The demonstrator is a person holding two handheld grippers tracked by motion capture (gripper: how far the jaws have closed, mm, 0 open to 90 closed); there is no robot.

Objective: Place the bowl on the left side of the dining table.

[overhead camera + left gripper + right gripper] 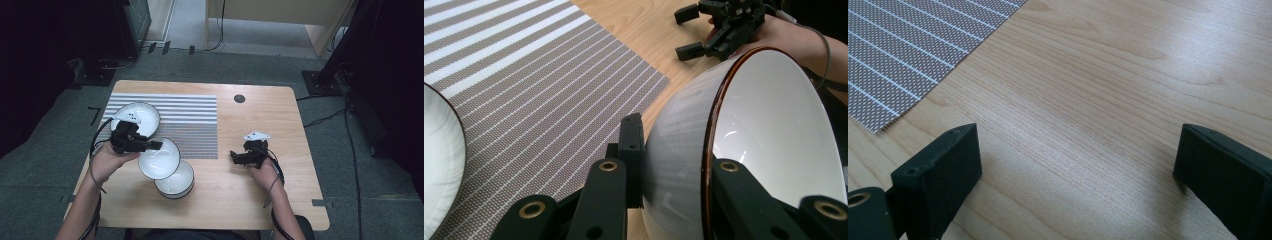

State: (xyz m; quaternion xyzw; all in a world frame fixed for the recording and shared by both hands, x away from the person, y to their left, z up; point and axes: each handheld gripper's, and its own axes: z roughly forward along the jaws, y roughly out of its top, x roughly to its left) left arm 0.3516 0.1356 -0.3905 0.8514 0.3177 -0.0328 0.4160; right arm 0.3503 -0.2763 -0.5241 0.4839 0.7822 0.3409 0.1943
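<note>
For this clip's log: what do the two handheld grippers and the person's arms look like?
Both the left gripper and right gripper are black, with blocky flat jaws and brass-ringed screw holes. A dark cable trails from each. The right one carries a pale three-cornered plate. The forearms are bare, with no sleeves visible.

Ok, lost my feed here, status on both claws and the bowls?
Left claw shut on tilted white bowl, rim pinched. Right claw open, nothing between its jaws. Second bowl directly below; third bowl on striped placemat.

lab or studio | wooden table (260, 190) on grey carpet (360, 165) | black stands, floor cables (325, 118) around
</note>
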